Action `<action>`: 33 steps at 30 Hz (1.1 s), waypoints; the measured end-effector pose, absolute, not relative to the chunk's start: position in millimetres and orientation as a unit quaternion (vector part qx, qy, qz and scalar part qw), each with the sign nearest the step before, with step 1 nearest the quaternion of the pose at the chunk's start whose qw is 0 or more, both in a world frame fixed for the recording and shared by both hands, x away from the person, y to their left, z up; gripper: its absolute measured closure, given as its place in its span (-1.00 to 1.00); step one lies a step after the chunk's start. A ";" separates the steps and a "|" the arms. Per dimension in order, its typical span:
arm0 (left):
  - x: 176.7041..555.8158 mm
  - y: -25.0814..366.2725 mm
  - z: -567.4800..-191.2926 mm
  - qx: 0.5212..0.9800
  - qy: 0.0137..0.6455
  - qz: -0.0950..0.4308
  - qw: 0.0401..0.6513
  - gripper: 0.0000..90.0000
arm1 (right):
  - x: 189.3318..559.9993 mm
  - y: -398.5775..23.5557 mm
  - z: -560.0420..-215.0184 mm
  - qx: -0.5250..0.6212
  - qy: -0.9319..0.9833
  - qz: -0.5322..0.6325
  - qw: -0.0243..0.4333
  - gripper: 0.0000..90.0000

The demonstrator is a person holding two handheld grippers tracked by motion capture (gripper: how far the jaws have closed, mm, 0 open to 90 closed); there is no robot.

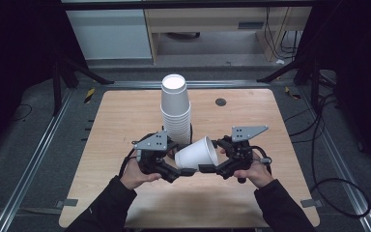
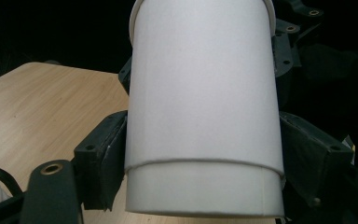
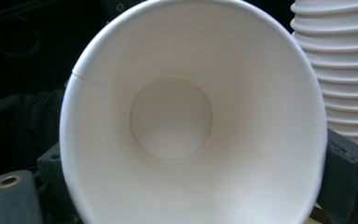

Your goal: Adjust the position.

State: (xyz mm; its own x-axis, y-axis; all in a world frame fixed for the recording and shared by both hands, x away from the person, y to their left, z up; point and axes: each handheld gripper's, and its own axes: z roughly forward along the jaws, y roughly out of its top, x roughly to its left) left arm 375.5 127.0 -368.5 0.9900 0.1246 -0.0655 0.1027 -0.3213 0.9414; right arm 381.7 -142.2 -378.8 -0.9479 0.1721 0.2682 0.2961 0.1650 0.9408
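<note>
one white paper cup point(image 1: 196, 152) lies on its side in the air just above the near middle of the table point(image 1: 121, 121), its closed bottom toward the left and its open mouth toward the right. the left gripper point(image 1: 181, 170) has its two jaws pressed against the cup's walls near the bottom; in the left gripper view the cup point(image 2: 204, 93) sits tight between the dark pads point(image 2: 103, 154). the right gripper point(image 1: 208, 167) meets the cup at its mouth end; in the right gripper view the cup point(image 3: 191, 116) opens straight at the camera with a jaw on either side of the rim, but i cannot tell whether they press on it. one hand point(image 1: 137, 173) holds the left gripper, another hand point(image 1: 258, 173) the right one.

just beyond the cup, toward the far middle of the table, stands one tall stack of cups point(image 1: 175, 110), upside down, close to the held cup. one small dark round hole point(image 1: 221, 102) sits in the tabletop to the right of the stack. cables point(image 1: 319, 145) lie on the floor to the right.
</note>
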 end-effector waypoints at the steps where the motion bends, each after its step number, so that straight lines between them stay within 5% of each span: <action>1: 375.5 127.0 -368.6 0.813 0.071 0.010 0.578 -0.52 | 381.6 -142.3 -378.8 -0.153 -0.762 -0.627 0.049 -0.78; 33: 372.3 123.8 -368.0 0.823 0.056 0.016 0.565 -0.49 | 380.9 -140.4 -381.2 -0.142 -0.769 -0.620 0.063 -0.73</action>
